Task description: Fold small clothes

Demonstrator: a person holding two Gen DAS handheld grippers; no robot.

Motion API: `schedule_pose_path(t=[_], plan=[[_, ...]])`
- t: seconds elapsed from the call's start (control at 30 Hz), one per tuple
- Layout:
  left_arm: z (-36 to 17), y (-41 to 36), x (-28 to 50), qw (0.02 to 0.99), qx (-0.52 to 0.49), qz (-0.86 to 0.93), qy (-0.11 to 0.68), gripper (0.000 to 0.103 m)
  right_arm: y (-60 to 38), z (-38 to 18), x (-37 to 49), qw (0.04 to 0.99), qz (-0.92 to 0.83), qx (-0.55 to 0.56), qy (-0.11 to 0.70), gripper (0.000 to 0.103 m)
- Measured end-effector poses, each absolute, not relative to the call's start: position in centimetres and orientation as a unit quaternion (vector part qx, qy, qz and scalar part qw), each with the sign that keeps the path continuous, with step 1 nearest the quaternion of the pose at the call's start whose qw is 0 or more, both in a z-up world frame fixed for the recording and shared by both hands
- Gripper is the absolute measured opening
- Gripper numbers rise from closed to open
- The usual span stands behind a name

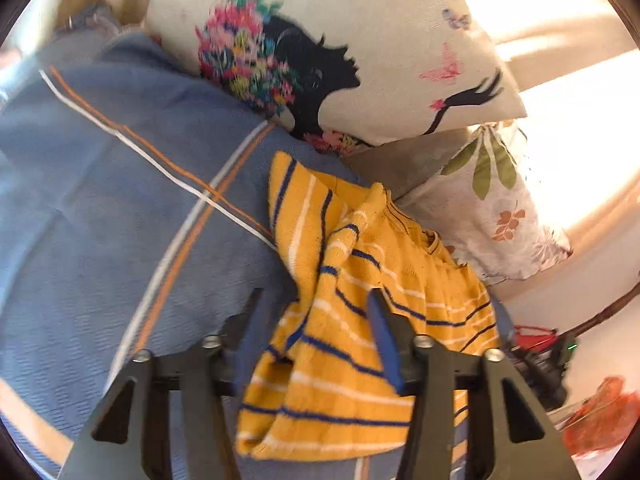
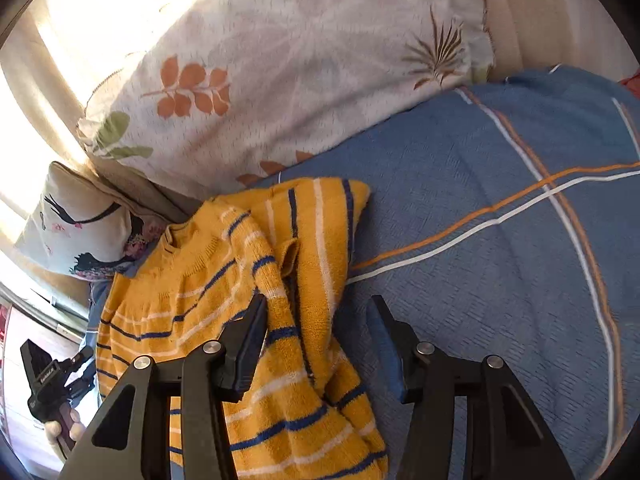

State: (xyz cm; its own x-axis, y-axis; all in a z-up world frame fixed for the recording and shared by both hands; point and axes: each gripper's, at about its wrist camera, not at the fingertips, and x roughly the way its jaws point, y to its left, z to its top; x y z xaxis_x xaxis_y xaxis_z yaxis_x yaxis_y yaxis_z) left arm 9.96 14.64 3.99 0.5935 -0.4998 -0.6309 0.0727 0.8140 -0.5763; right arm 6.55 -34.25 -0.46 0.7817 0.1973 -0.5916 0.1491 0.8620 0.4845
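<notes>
A small yellow knit sweater (image 1: 340, 320) with blue and white stripes lies crumpled on a blue bedspread (image 1: 100, 200). My left gripper (image 1: 316, 300) is open above it, the cloth lying between and under the jaws. In the right wrist view the same sweater (image 2: 280, 300) lies left of centre on the bedspread (image 2: 480, 240). My right gripper (image 2: 318, 304) is open, its left finger (image 2: 248, 344) over the sweater, its right finger (image 2: 388, 348) over the bedspread. The left gripper's body (image 2: 48, 384) shows at the lower left, held in a hand.
A pillow with a black silhouette and flowers (image 1: 340, 52) and a leaf-print pillow (image 1: 500, 208) lean behind the sweater. The leaf-print pillow (image 2: 280, 60) fills the top of the right view. Something red (image 1: 604, 416) lies beside the bed at lower right.
</notes>
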Motion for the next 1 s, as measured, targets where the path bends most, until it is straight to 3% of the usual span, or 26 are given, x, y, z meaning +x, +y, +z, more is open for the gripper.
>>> schedule_pose_path(t=[0.07, 0.2, 0.3, 0.33, 0.37, 0.43, 0.7, 1.0], plan=[[4.1, 14.8, 8.8, 0.866, -0.24, -0.164, 0.406, 0.072, -33.2, 2.0, 5.0, 0.927, 0.011, 0.232, 0.295, 0.056], [2.4, 14.6, 7.6, 0.855, -0.26, -0.174, 0.413, 0.076, -29.2, 5.8, 3.8, 0.948, 0.047, 0.189, 0.25, 0.066], [0.5, 14.1, 7.1, 0.833, -0.302, -0.196, 0.421, 0.076, -23.9, 6.1, 6.1, 0.931, 0.137, 0.172, 0.29, 0.069], [-0.1, 13.9, 6.9, 0.825, -0.316, -0.209, 0.42, 0.068, -21.7, 5.7, 7.1, 0.921, 0.167, 0.166, 0.309, 0.069], [-0.5, 13.6, 6.7, 0.818, -0.324, -0.219, 0.421, 0.042, -19.5, 5.3, 8.2, 0.911, 0.191, 0.156, 0.33, 0.069], [-1.3, 13.2, 6.6, 0.812, -0.333, -0.226, 0.424, 0.01, -15.1, 4.7, 10.4, 0.893, 0.228, 0.125, 0.366, 0.069], [-3.0, 14.1, 6.3, 0.798, -0.38, -0.229, 0.408, 0.01, -1.6, 2.7, 17.1, 0.845, 0.243, 0.0, 0.476, 0.071], [-1.5, 12.7, 5.2, 0.843, -0.305, -0.213, 0.389, 0.013, 6.1, -0.2, 19.8, 0.832, 0.159, -0.134, 0.514, 0.09]])
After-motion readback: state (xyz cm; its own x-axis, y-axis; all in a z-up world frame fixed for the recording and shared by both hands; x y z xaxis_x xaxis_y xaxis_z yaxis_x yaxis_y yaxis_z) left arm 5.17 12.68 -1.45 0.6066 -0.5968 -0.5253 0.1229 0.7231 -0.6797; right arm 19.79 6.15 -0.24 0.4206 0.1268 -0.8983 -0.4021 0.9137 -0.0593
